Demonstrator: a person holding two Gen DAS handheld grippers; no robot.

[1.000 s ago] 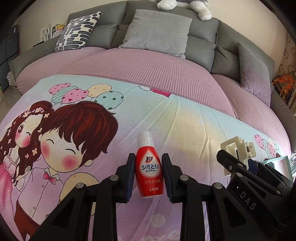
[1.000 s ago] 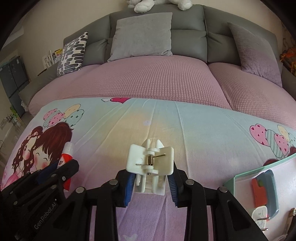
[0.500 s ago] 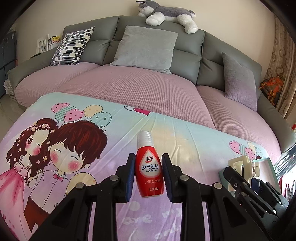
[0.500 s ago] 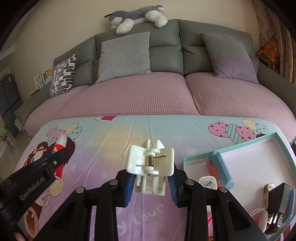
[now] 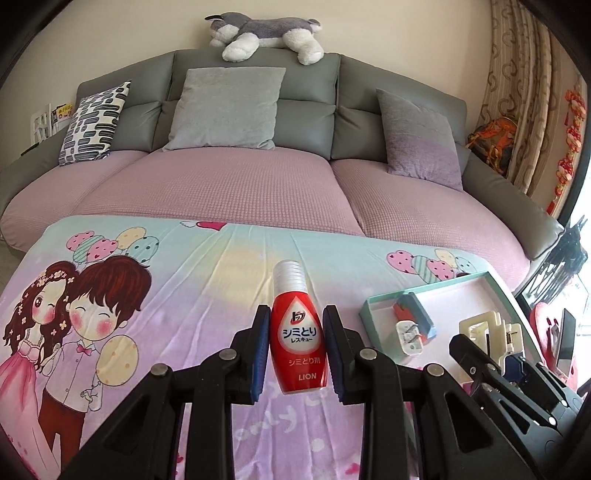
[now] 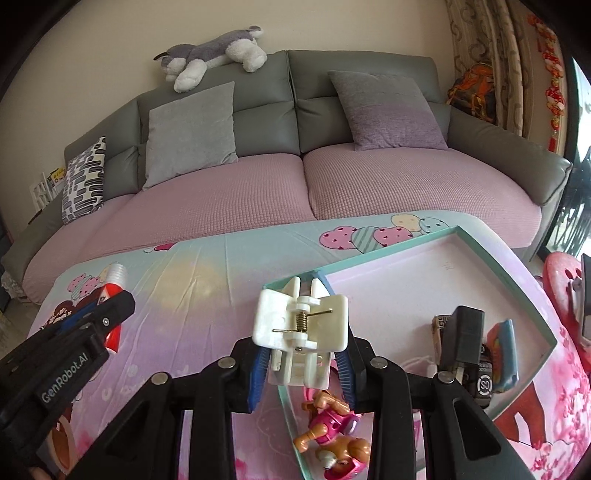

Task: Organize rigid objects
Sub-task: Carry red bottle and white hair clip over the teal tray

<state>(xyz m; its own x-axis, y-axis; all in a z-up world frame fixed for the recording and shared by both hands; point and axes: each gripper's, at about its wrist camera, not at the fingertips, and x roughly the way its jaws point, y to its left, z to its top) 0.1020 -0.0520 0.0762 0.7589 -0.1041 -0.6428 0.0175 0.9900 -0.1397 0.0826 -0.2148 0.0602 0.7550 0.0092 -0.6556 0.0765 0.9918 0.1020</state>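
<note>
The left tool (image 5: 295, 350) is clamped on a red stain-remover bottle (image 5: 298, 341), its blue pads pressed against both sides of the label; the bottle stands upright with its ribbed white cap at twelve o'clock, held above the cartoon-print blanket (image 5: 207, 273) that covers the surface. The right tool (image 6: 303, 365) grips a white spring clip (image 6: 301, 325) by its handle end, the metal coil spring facing the camera and the clip's prongs pointing toward twelve o'clock. In the right wrist view the clip hangs over the near left corner of a teal-rimmed tray (image 6: 506, 273) lying on the blanket. Inside the tray, a pink toy pup figure (image 6: 330, 428) lies at six o'clock below the clip, and a black charger block (image 6: 461, 336) stands at three o'clock beside a blue-edged card (image 6: 504, 354). In the left wrist view the tray sits at three o'clock from the bottle, with a white plug adapter (image 5: 408, 334) in its near corner. A grey sofa (image 5: 306, 103) with cushions fills the background, a plush husky (image 5: 266, 33) lying along its top.
</note>
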